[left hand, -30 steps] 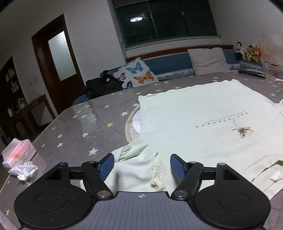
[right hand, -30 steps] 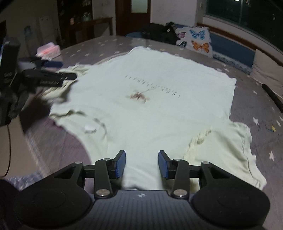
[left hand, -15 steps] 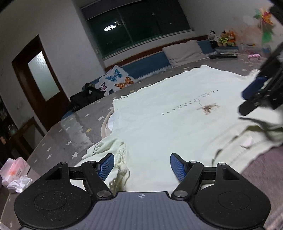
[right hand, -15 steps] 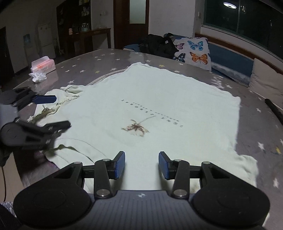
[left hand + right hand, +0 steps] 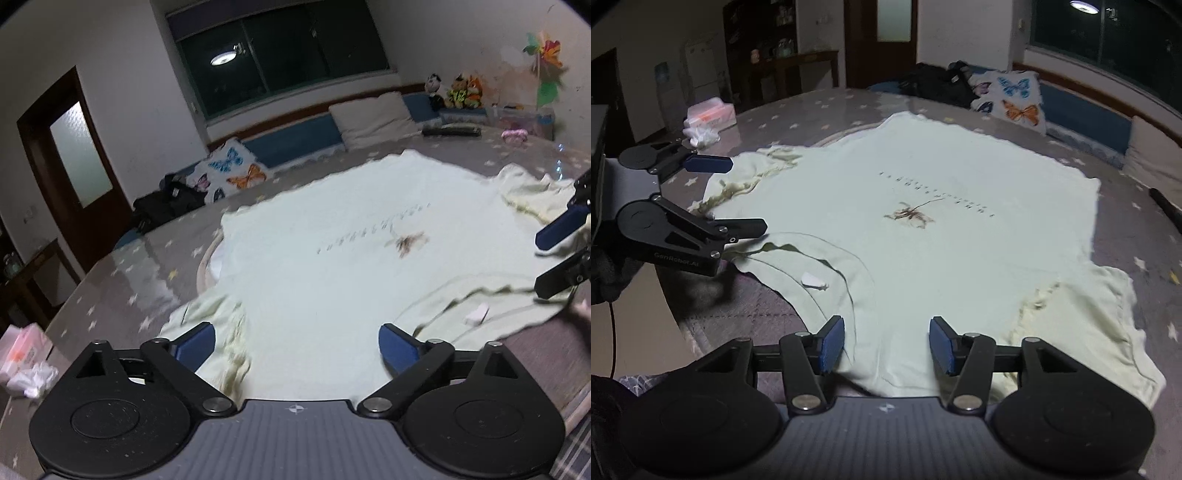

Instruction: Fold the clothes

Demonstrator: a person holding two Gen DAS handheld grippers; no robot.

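A pale green T-shirt (image 5: 332, 236) lies spread flat, print side up, on the grey star-patterned table (image 5: 147, 266); it also shows in the right wrist view (image 5: 942, 229). My left gripper (image 5: 297, 349) is open and empty above one shoulder, beside a sleeve (image 5: 207, 314). My right gripper (image 5: 886, 345) is open and empty above the other shoulder, between the collar (image 5: 820, 266) and the other sleeve (image 5: 1082, 325). Each gripper shows in the other's view: the left gripper (image 5: 738, 195), the right gripper (image 5: 565, 251).
A tissue box (image 5: 711, 112) and crumpled tissues (image 5: 701, 136) sit at the table's far left edge. A butterfly cushion (image 5: 232, 173), a black bag (image 5: 166, 206) and a bench lie beyond the table. A remote (image 5: 452, 131) rests at the far side.
Both grippers have shifted sideways along the neck edge of the shirt and stayed open. The left gripper's jaws stand wider apart than before. The shirt has not moved.
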